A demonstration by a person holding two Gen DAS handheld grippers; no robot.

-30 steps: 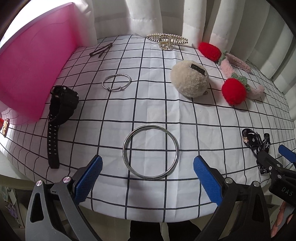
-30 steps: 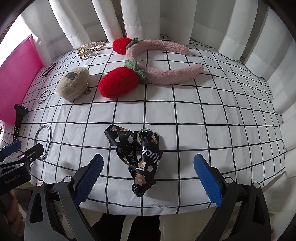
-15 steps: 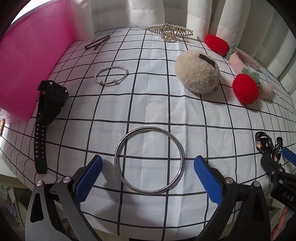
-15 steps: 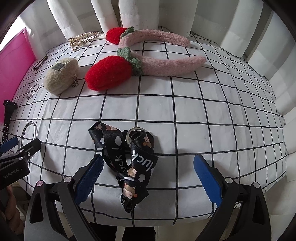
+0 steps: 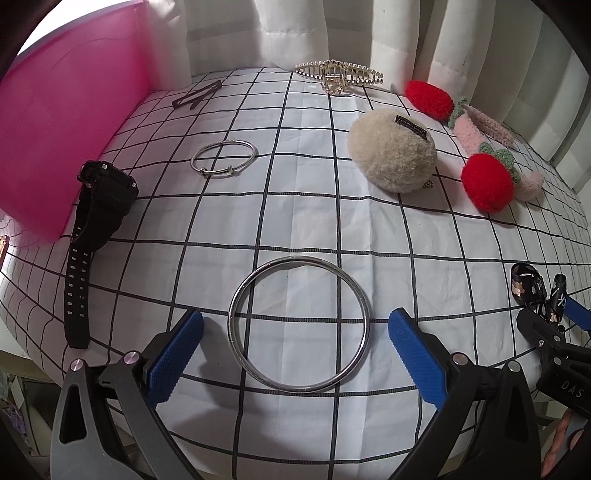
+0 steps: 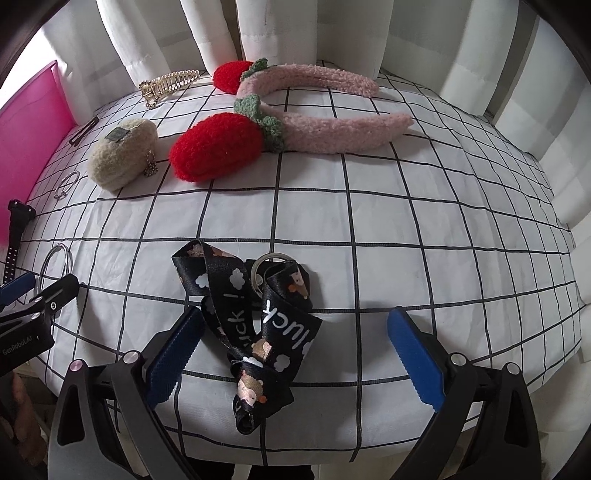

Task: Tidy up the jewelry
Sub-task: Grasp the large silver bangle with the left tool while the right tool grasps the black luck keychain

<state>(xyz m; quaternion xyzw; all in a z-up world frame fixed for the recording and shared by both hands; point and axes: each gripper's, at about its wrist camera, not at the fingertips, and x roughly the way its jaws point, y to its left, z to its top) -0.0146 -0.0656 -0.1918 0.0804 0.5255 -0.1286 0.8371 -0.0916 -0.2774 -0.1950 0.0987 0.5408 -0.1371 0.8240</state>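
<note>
L tool: my left tool point(image 5: 295, 350) is spread wide, blue pads either side of the big ring, holding nothing.
R tool: my right tool point(image 6: 295, 350) is also wide & empty; its left pad point(image 6: 173, 350) sits just beside the strap.
Big ring: large silver bangle point(image 5: 299, 325) flat on the bench cloth point(image 5: 295, 206), between my left pads, not touched by either.
Strap: black lanyard point(image 6: 251, 317) w/ white lettering, cartoon prints & a metal ring, bunched up at the near edge, between my right pads, nearer the left one.
Watch: black watch point(image 5: 92, 229) lies left of the big ring, strap end toward me, body just beside the pink box.
Pink box: pink box point(image 5: 62, 122) at the far left of the bench.
Thin bangle: small silver bangle point(image 5: 223, 158) mid-bench, beyond the big ring, apart from the rest.
Pouch: beige fluffy pouch point(image 5: 393, 157) w/ a dark label, right of the thin bangle.
Headband: pink fuzzy headband point(image 6: 325, 110) w/ two red strawberries, far side, just right of the pouch.
Bar clips: dark hair clips point(image 5: 195, 96) far back, near the box.
Claw clip: gold claw clip point(image 5: 338, 75) at the far edge by the white curtain point(image 5: 332, 33).
</note>
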